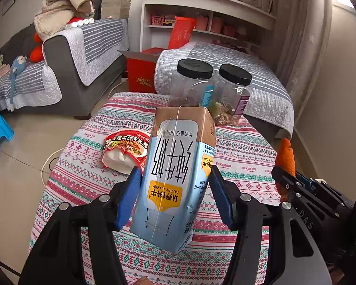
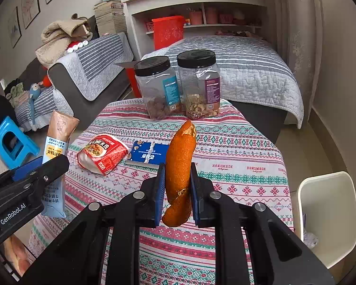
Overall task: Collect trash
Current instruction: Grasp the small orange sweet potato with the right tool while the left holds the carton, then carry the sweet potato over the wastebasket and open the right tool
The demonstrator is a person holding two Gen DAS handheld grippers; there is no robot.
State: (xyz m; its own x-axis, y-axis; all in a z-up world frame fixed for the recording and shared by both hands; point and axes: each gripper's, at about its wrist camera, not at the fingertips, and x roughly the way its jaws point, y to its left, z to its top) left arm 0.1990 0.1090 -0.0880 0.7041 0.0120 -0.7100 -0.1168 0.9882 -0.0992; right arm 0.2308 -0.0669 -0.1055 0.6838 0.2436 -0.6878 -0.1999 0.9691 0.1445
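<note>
My left gripper [image 1: 174,178] is shut on a blue-and-brown milk carton [image 1: 175,166], held upside down above the patterned tablecloth [image 1: 244,156]; the carton also shows in the right wrist view [image 2: 55,161]. My right gripper [image 2: 177,178] is shut on a strip of orange peel [image 2: 180,166], which also shows at the right of the left wrist view [image 1: 286,156]. A red noodle packet [image 2: 103,153] and a blue wrapper [image 2: 149,155] lie on the cloth. The packet also shows in the left wrist view [image 1: 127,149].
Two clear jars with black lids [image 2: 157,87] [image 2: 199,83] stand at the table's far edge. A white bin [image 2: 330,216] sits on the floor to the table's right. A blue stool [image 2: 11,142], a sofa [image 2: 92,71] and a bed [image 2: 244,71] surround the table.
</note>
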